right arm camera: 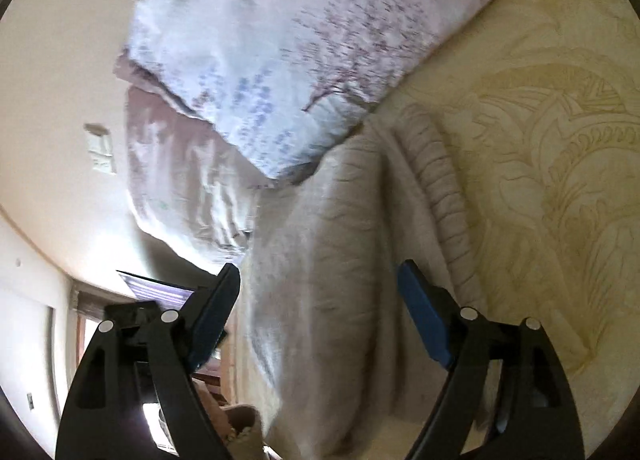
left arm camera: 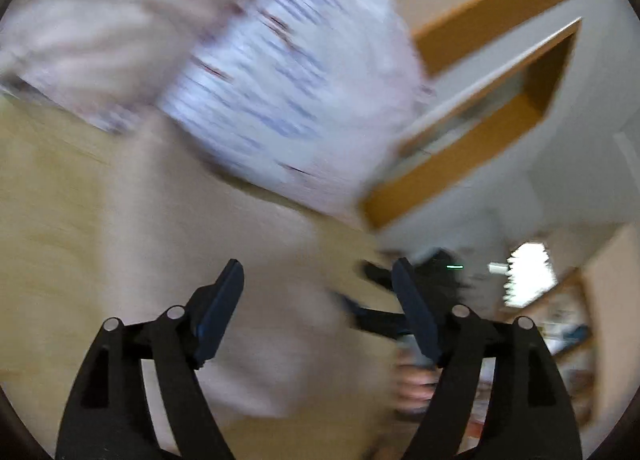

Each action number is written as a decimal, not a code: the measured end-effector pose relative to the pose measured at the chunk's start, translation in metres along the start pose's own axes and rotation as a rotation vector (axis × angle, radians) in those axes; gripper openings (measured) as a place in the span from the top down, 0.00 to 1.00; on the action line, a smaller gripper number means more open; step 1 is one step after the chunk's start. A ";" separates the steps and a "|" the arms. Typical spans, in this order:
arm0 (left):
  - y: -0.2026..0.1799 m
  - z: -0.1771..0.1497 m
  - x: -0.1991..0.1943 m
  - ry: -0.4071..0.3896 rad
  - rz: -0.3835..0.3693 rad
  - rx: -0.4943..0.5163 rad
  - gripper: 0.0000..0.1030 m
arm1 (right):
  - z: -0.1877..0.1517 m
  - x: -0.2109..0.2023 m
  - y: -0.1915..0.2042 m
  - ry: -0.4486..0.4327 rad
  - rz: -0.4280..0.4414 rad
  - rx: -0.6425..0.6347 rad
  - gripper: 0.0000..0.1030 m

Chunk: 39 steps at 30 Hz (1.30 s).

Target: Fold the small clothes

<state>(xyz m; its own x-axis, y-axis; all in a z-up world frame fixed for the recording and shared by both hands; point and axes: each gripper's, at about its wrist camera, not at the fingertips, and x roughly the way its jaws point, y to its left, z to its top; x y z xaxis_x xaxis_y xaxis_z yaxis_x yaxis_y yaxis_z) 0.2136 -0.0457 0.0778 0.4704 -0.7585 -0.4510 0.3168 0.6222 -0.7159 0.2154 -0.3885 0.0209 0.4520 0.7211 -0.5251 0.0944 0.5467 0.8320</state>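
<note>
I had both sets of tongs spread wide with nothing between the pads. The garment [right arm camera: 320, 300], a beige ribbed knit, lay on the bed [right arm camera: 560, 139] straight ahead of the right tongs [right arm camera: 319, 288], running away from them lengthwise toward the pillow [right arm camera: 280, 71], its ribbed band [right arm camera: 444, 195] along the right side of that run. In the right wrist view the cloth filled the gap between the fingers and carried on under them, though I could not tell whether the pads touched it.

The left view was badly smeared. There the left tongs [left arm camera: 319, 284] faced a pale patch that I took for the same garment, with the right tongs [left arm camera: 404, 320] low on their right side.

I judged the right hand the nearer and better lined up with the long axis, so the next pinch would fall on the near edge, with the fold going toward the pillow.
</note>
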 end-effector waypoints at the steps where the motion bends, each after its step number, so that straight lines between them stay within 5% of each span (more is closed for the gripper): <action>1: 0.007 0.000 -0.004 -0.005 0.051 0.009 0.26 | 0.002 0.005 0.002 0.012 -0.023 -0.012 0.20; 3: 0.025 -0.002 -0.007 0.001 0.152 0.002 0.26 | 0.004 0.012 0.007 0.026 -0.055 -0.041 0.25; 6: 0.047 -0.010 -0.004 0.035 0.197 -0.027 0.26 | 0.006 0.023 0.014 0.051 -0.079 -0.073 0.33; 14: 0.064 -0.023 0.017 0.117 0.176 -0.068 0.26 | 0.019 0.041 0.007 -0.006 -0.143 -0.072 0.56; 16: 0.067 -0.024 0.023 0.135 0.160 -0.087 0.26 | 0.019 0.041 0.011 -0.021 -0.166 -0.104 0.74; 19: 0.070 -0.026 0.027 0.146 0.143 -0.109 0.26 | 0.012 0.034 0.028 -0.085 -0.219 -0.215 0.82; 29: 0.057 -0.026 0.026 0.152 0.106 -0.084 0.26 | -0.005 -0.012 0.085 -0.310 -0.469 -0.555 0.86; 36: 0.043 -0.034 0.037 0.189 0.086 -0.049 0.26 | 0.019 0.004 0.046 -0.282 -0.663 -0.490 0.90; 39: 0.042 -0.039 0.040 0.206 0.091 -0.047 0.27 | 0.025 0.013 0.022 -0.234 -0.657 -0.413 0.90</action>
<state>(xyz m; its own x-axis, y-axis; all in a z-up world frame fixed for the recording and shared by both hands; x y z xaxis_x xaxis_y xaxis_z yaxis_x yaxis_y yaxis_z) 0.2141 -0.0574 0.0089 0.3156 -0.7265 -0.6104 0.2403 0.6835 -0.6893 0.2457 -0.3776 0.0364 0.5965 0.1147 -0.7944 0.0911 0.9737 0.2089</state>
